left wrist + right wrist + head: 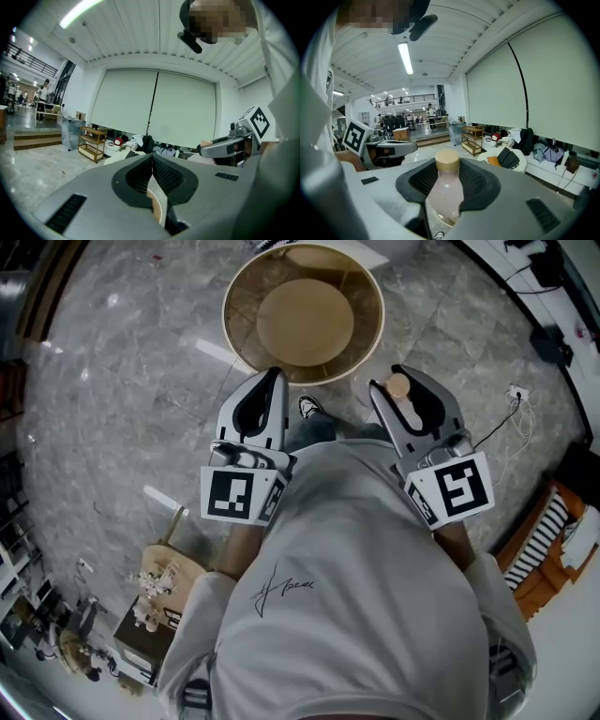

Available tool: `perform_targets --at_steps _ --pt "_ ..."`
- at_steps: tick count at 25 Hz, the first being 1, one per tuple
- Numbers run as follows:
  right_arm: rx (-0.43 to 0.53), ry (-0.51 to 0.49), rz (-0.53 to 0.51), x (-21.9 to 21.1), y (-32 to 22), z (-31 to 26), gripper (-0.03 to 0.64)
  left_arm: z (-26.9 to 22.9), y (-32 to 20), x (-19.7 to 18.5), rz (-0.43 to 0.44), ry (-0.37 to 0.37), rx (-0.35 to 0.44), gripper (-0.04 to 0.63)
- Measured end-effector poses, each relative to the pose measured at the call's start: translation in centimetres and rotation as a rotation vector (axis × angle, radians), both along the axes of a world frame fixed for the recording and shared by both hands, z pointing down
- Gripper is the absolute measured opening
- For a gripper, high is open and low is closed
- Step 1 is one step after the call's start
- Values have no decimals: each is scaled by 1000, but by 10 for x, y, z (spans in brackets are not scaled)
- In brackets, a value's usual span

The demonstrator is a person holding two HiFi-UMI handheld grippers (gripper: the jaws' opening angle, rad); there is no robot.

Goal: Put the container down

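Note:
The container is a small bottle (446, 188) of pale pink liquid with a tan cap (398, 385). My right gripper (405, 390) is shut on it, the jaws pressing its body on both sides (448, 180), and the cap sticks out past the tips. It is held upright in front of the person's chest, above the floor. My left gripper (270, 382) is held level beside it on the left. Its jaws meet with nothing between them (152, 158). A round wooden table (242, 341) with a raised rim stands just beyond both grippers.
Grey marble floor surrounds the table. A low wooden stand (172, 570) with small items is at the lower left. Cables and a socket (516, 395) lie on the floor at the right, near a striped orange seat (547, 542). A shoe (308, 408) shows below the grippers.

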State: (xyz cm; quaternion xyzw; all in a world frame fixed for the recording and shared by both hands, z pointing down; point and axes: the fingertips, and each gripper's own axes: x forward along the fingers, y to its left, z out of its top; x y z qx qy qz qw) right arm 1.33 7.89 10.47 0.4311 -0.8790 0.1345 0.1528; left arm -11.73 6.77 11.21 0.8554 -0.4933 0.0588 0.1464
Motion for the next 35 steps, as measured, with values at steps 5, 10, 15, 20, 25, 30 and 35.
perform_targets --at_steps 5,10,15,20,25,30,35 --pt "2 6 21 -8 -8 2 147 7 -11 -12 17 4 -11 18" --pt "-7 19 24 -10 -15 8 147 14 -19 -18 11 22 -29 18" --pt "-7 23 7 -8 -26 12 147 25 -30 -17 -4 20 -61 18" --pt "-24 5 -11 -3 -44 23 147 29 -46 -9 -11 3 -60 18" --pt "-38 2 -51 -6 -62 36 147 35 -57 -4 -25 8 -75 18" --pt "-44 -4 -84 -4 -76 45 147 44 -66 9 -21 -2 -94 18" --pt "-58 -3 -109 -2 -85 56 147 50 -73 14 -29 0 -106 18"
